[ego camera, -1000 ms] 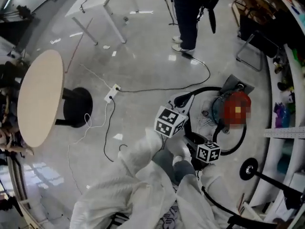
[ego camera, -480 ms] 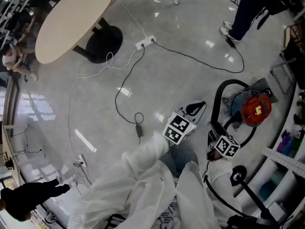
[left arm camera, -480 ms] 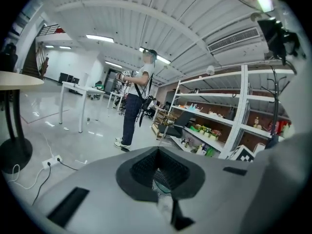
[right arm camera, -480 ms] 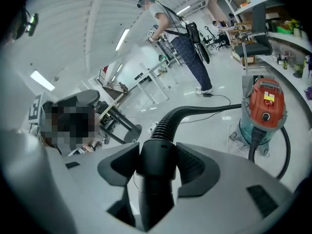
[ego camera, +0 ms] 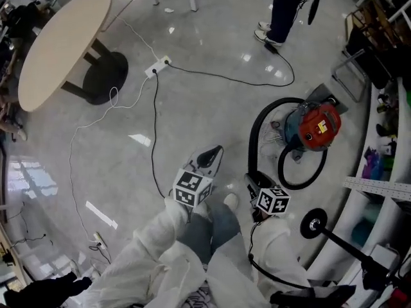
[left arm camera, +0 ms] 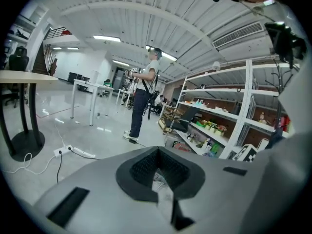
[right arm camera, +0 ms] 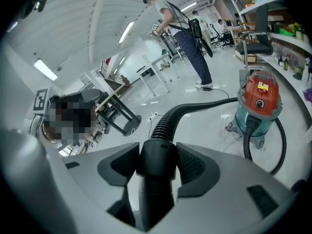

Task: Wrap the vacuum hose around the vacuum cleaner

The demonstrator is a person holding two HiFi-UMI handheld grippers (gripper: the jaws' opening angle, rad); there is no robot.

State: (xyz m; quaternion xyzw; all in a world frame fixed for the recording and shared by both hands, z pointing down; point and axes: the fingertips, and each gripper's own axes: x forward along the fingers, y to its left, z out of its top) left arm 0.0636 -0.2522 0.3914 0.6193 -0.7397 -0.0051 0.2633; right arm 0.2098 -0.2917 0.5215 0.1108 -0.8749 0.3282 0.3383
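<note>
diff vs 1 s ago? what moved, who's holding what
The right gripper stays shut on the vacuum hose, which now arches taller beside the vacuum cleaner. The left gripper has drifted away from the vacuum hose, empty. The vacuum cleaner hasn't moved.

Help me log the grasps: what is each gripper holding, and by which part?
Right gripper: black ribbed vacuum hose, clamped on its smooth end cuff. Left gripper: shut, holding nothing.

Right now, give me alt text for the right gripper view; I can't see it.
The right gripper is shut on the black end cuff of the vacuum hose, which curves away toward the red-topped vacuum cleaner at right. A person stands farther back.
</note>
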